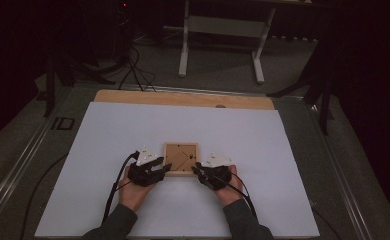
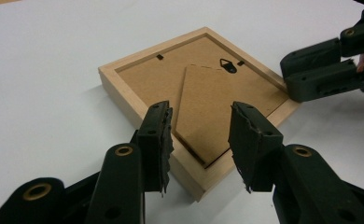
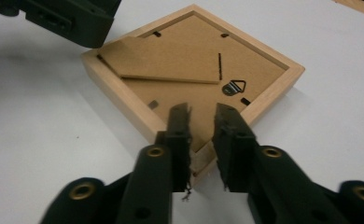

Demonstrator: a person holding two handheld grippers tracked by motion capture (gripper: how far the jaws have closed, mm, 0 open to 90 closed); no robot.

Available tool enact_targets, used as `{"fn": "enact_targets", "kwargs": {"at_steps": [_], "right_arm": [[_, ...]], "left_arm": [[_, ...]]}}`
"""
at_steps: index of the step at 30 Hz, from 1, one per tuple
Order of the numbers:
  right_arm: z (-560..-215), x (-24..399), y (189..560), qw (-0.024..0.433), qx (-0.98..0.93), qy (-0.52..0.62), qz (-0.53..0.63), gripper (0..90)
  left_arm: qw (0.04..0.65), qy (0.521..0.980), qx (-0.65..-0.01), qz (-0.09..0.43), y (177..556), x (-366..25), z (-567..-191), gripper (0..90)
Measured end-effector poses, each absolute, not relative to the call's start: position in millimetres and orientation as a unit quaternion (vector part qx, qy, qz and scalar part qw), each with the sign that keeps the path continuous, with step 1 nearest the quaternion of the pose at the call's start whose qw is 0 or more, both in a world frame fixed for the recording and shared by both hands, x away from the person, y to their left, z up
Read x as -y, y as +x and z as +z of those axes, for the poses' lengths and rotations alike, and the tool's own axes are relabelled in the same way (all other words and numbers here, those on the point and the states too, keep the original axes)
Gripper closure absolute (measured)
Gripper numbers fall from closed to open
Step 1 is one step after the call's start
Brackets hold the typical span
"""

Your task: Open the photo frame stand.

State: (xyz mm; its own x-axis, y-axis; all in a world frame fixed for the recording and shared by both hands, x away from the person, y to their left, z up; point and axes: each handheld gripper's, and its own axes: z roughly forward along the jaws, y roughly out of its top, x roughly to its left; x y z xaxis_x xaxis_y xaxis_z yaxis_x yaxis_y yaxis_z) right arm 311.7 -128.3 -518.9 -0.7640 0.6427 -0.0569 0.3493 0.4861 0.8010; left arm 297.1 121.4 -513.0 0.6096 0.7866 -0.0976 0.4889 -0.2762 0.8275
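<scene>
My left gripper sits at 7 o'clock of the picture frame, and my right gripper sits at 5 o'clock of it in the high view. My left hand and right hand enter from the near edge of the white board.

In the left gripper view, my left jaws stand apart, one on either side of the near corner of the picture frame, with visible gaps to the wood. Nothing is clamped.

In the right gripper view, my right jaws stand a narrow gap apart over the frame's near corner. The corner lies between them. I cannot tell whether the pads press on the wood.

The picture frame lies face down, flat on the white board, slightly nearer than the board's middle. Its brown backing board faces up. A folded stand flap lies on the backing. A metal hanger sits near one edge.

At 12 o'clock, beyond the white board, runs a wooden strip. Farther off stands a grey table base.
</scene>
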Motion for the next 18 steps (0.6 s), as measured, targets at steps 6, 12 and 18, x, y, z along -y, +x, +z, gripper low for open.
{"fn": "enact_targets", "kwargs": {"at_steps": [6,12,18], "right_arm": [[-520.6,123.1,308.9,0.202,-0.847,0.286,0.401,89.4],[-521.6,122.6,310.4,0.197,-0.847,0.286,0.403,89.7],[-522.8,122.2,312.7,0.189,-0.844,0.291,0.408,89.8]], "left_arm": [[0.438,0.786,-0.403,0.167,299.9,-113.5,-511.4,54.8],[0.422,0.796,-0.401,0.167,307.7,-104.9,-509.0,50.8],[0.403,0.809,-0.391,0.173,310.4,-98.0,-512.4,49.0]]}}
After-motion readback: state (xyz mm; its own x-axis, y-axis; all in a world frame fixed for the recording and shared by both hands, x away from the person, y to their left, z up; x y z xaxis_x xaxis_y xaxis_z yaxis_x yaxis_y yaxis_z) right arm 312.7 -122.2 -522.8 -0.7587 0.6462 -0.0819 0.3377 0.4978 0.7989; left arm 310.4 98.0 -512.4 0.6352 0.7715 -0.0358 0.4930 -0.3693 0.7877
